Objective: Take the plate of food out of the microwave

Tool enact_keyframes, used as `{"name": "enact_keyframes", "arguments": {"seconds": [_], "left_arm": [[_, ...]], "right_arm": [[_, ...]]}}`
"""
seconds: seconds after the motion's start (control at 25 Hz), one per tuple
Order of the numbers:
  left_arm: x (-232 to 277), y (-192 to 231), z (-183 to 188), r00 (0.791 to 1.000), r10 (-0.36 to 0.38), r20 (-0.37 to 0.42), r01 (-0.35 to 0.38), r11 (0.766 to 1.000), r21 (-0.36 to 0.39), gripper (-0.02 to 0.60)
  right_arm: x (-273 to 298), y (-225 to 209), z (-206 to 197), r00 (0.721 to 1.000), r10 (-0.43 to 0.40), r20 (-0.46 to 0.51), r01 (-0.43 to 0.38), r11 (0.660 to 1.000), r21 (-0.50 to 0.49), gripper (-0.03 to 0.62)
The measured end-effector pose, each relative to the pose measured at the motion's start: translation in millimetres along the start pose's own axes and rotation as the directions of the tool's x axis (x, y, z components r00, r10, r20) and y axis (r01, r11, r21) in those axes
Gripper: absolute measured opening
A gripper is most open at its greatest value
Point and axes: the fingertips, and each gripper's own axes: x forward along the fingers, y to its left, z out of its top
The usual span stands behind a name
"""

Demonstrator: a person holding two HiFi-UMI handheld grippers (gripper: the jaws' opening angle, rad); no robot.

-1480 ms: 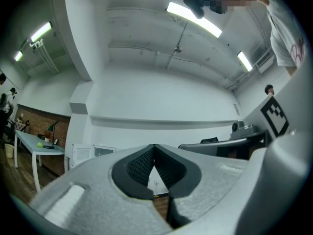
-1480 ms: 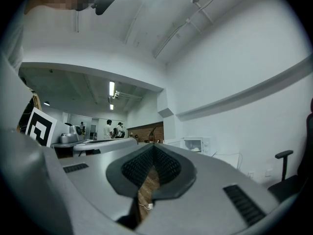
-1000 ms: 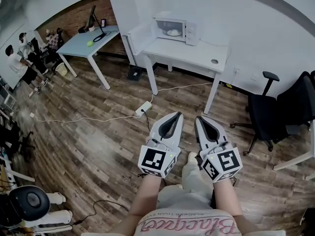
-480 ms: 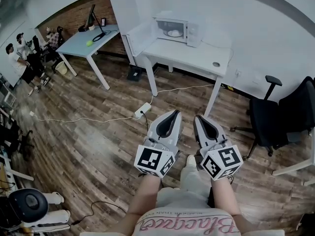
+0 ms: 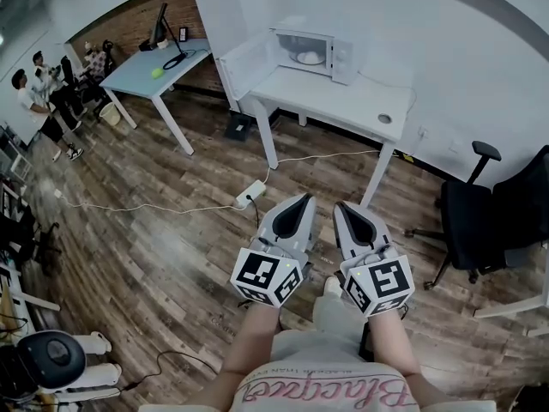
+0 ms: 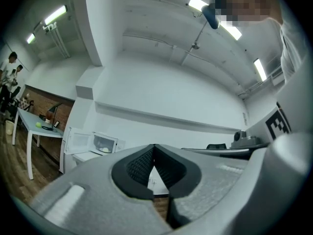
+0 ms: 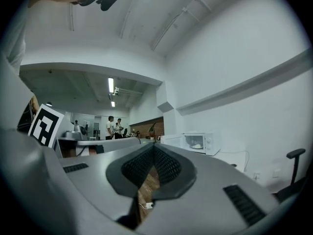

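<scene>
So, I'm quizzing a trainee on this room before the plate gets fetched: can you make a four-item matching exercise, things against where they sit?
Things:
1. microwave
2. plate of food
3. power strip
4. green ball

Places:
A. on the wooden floor
B. on the light-blue table
C. inside the microwave
D. on the white table

Pairs: 1-D, 2-C, 3-A, 4-B.
</scene>
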Motion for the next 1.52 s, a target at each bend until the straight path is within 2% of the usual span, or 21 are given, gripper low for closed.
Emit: {"name": "enact_keyframes", "arguments": {"seconds": [0.2,0.44,0.72,1.12,1.52], "left_arm": [[26.3,19.5,-1.3,0.999,0.037,0.018,-0.037,0.999,0.024,0.006],[59.4,28.0,-3.7,0.999,0.045,0.021,-0.046,0.998,0.054,0.006],[93.1,38.6,-7.3,0.999,0.042,-0.005,-0.042,0.997,0.068,0.006],[145.7,45.6,-13.0,0.998,0.044,-0.046,-0.039,0.993,0.107,0.006],[195.3,48.5,-19.5,0.998,0.04,-0.046,-0.034,0.991,0.126,0.006]], "right_arm": [[27.7,-12.6,4.1,0.998,0.061,0.025,-0.061,0.998,0.002,0.012],[52.7,-38.7,5.2,0.998,0.066,0.021,-0.064,0.996,-0.067,0.012],[78.0,-67.6,11.5,0.993,0.106,0.048,-0.106,0.994,-0.004,0.012],[106.0,-112.1,12.9,0.994,0.104,0.025,-0.104,0.994,0.014,0.012],[133.0,-153.3,13.8,0.99,0.14,0.037,-0.14,0.99,0.005,0.012]]}}
